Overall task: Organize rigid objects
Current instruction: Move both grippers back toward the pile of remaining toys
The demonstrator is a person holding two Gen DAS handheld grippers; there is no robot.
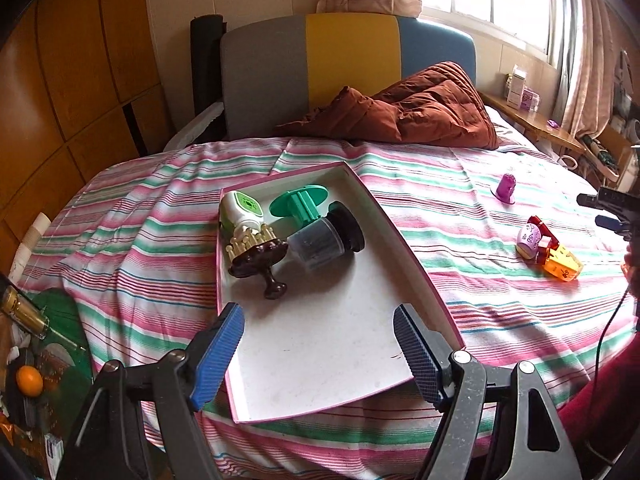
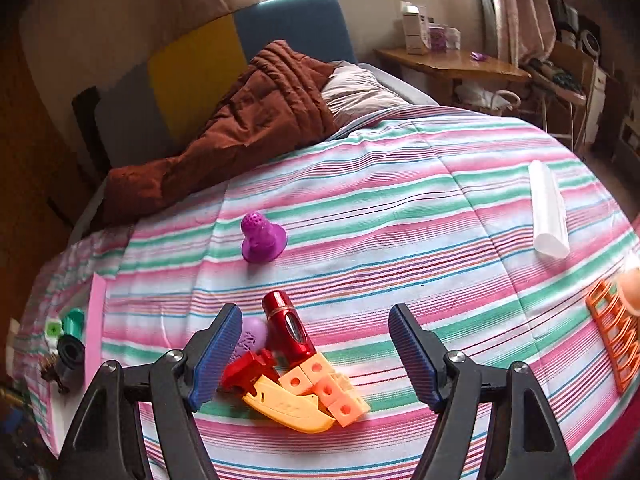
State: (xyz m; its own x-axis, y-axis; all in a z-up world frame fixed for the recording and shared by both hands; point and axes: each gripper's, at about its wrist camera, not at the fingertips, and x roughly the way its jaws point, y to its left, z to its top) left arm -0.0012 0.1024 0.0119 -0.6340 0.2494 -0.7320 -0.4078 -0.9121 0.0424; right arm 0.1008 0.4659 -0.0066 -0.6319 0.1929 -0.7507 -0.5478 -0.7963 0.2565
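Pink-rimmed and white inside, one shallow box lid point(image 1: 352, 360) lies on the striped bedspread point(image 1: 460, 320) and holds four things at its far end: a white-and-green bottle point(image 1: 240, 210), a teal plastic spool point(image 1: 300, 202), a grey jar with a black cap point(image 1: 326, 240) on its side, and a dark brown stemmed stand point(image 1: 260, 264) tipped over. The left gripper point(image 1: 320, 356) hovers over the lid's bare near end, jaws wide, nothing between them. Loose on the spread, well apart from the lid, sit one purple perforated stopper point(image 2: 262, 238) and one small heap: a red metal cylinder point(image 2: 286, 330), a lilac egg point(image 2: 252, 336), a red block piece point(image 2: 248, 370), a yellow curved piece point(image 2: 292, 406) and orange cubes point(image 2: 328, 388). The right gripper point(image 2: 316, 360) hangs over that heap, jaws spread wide, gripping nothing. One white roll point(image 2: 548, 212) and one orange rack point(image 2: 616, 340) lie farther right.
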